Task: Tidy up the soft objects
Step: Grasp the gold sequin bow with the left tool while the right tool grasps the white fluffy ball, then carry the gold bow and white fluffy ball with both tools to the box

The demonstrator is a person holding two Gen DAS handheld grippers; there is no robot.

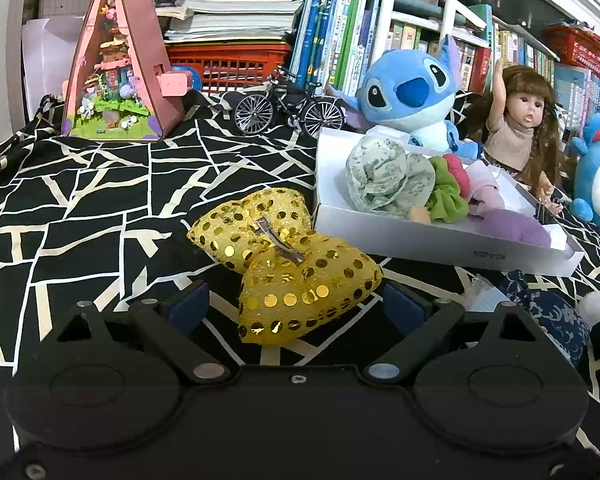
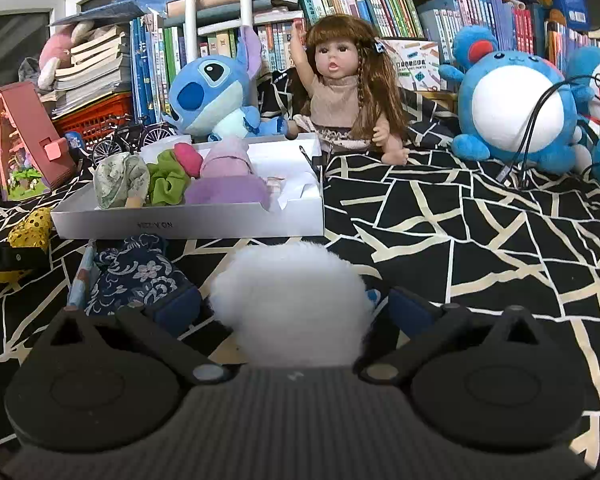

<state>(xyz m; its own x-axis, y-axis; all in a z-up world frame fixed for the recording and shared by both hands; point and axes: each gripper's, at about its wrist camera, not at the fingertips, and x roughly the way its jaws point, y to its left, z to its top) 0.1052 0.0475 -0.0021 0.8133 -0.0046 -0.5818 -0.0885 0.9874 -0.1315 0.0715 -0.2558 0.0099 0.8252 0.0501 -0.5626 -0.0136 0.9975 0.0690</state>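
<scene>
A gold sequin bow (image 1: 288,264) with a metal clip lies on the black-and-white cloth. My left gripper (image 1: 296,308) is open around the bow's near lobe, and its blue pads (image 1: 188,308) stand clear of the fabric. A white fluffy ball (image 2: 292,304) sits between the fingers of my right gripper (image 2: 294,312), which is open with a gap on each side. Just beyond is a shallow white box (image 1: 420,240) (image 2: 188,224). It holds a grey-green scrunchie (image 1: 384,176), a green one (image 2: 168,182), a pink one and lilac soft pieces (image 2: 228,184).
A blue floral pouch (image 2: 136,276) lies between the two grippers, in front of the box. Behind the box sit a Stitch plush (image 1: 408,92), a doll (image 2: 344,92), a model bicycle (image 1: 288,108) and a pink triangular toy house (image 1: 120,64). Round blue plush (image 2: 512,108) and cables lie right.
</scene>
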